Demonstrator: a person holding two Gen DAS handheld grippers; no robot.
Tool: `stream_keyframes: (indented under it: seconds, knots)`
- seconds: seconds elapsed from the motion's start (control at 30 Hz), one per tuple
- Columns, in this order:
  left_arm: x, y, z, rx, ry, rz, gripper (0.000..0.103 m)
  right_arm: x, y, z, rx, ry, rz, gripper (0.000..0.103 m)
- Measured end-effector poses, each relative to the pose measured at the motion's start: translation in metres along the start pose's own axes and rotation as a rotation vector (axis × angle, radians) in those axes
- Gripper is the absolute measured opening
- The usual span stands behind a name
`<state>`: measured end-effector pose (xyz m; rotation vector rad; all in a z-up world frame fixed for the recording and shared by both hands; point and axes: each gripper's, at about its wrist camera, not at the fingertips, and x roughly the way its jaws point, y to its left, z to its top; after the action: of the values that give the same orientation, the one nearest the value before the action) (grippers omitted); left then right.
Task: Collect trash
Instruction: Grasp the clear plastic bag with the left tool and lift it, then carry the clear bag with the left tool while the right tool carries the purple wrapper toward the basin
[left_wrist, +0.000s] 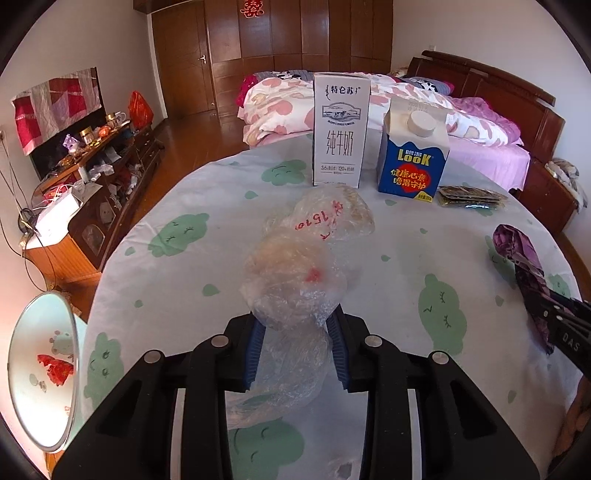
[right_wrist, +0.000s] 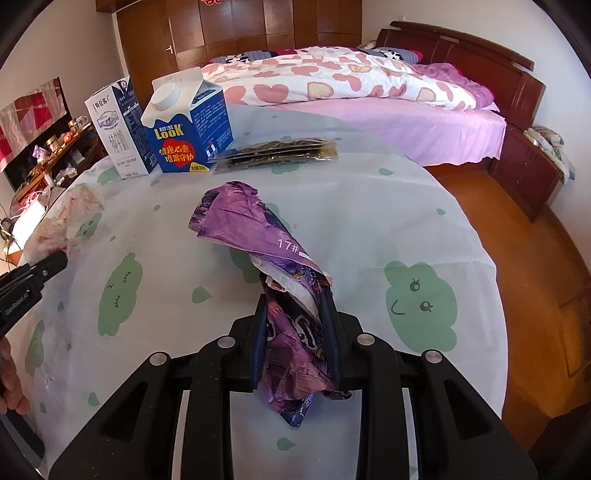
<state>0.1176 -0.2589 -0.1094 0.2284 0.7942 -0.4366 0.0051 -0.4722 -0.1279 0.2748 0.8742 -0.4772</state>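
Beyond my tabletop (left_wrist: 221, 266) with its cloud-print cloth stands a bed (right_wrist: 388, 122) with a heart-patterned quilt (right_wrist: 332, 81) and dark wooden headboard (right_wrist: 461, 55). Behind it are a brown wardrobe (left_wrist: 295, 37) and pale walls; to my left, a cluttered low cabinet (left_wrist: 110, 177) on the wooden floor (right_wrist: 535, 277).

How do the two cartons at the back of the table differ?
The tall white milk carton is slimmer and flat-topped with no visible cap; the squat blue LOOK carton is gabled with a round white screw cap. They share standing upright, side by side, ungripped.
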Motion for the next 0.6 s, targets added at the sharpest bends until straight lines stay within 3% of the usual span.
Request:
stream_keyframes:
  seconds: [0.27, 0.6]
  knots:
    - [-0.042, 0.024, -0.026, -0.006, -0.012, 0.037, 0.032, 0.000, 0.000, 0.000, -0.004, 0.000, -0.008, 0.028]
    - [-0.091, 0.068, -0.048, -0.067, -0.059, 0.070, 0.033, -0.009, 0.013, -0.004, -0.023, -0.012, -0.084, 0.028]
